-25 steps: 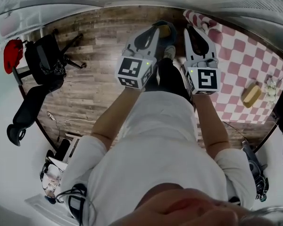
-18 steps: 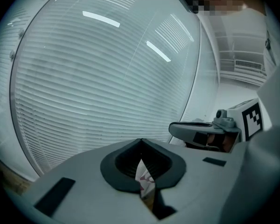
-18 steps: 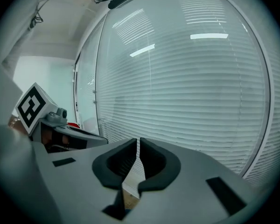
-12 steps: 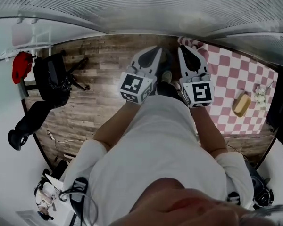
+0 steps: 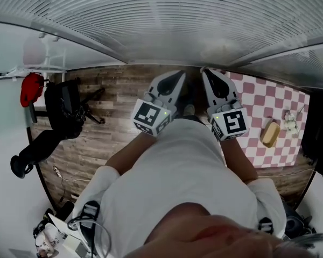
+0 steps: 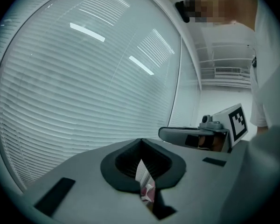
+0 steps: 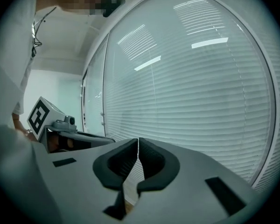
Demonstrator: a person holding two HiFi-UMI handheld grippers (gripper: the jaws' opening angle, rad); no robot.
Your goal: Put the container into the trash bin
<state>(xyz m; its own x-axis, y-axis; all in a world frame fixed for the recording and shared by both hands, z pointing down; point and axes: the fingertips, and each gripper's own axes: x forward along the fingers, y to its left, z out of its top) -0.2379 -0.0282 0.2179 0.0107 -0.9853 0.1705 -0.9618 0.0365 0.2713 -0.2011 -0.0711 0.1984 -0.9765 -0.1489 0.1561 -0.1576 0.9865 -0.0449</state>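
Both grippers are held side by side in front of the person's body, pointing at a window with white blinds (image 5: 161,26). In the head view the left gripper (image 5: 177,78) and the right gripper (image 5: 209,75) show no object. Seen in its own view, the left gripper (image 6: 141,146) is shut with nothing in it. The jaws of the right gripper (image 7: 138,144) are closing, their tips meeting with nothing between them. A black bin-like object (image 5: 63,107) stands on the wooden floor at the left. On a red-and-white checkered mat (image 5: 258,106) at the right lies a yellow block-like item (image 5: 269,133).
A red item (image 5: 31,88) hangs at the far left beside a black chair (image 5: 35,147). Cables and small gear (image 5: 54,235) lie on the floor at the lower left. The person's white shirt (image 5: 177,187) fills the lower middle.
Both grippers have risen together toward the blinds. The right jaws have closed from a small gap. The floor and the mat have shrunk back in the head view.
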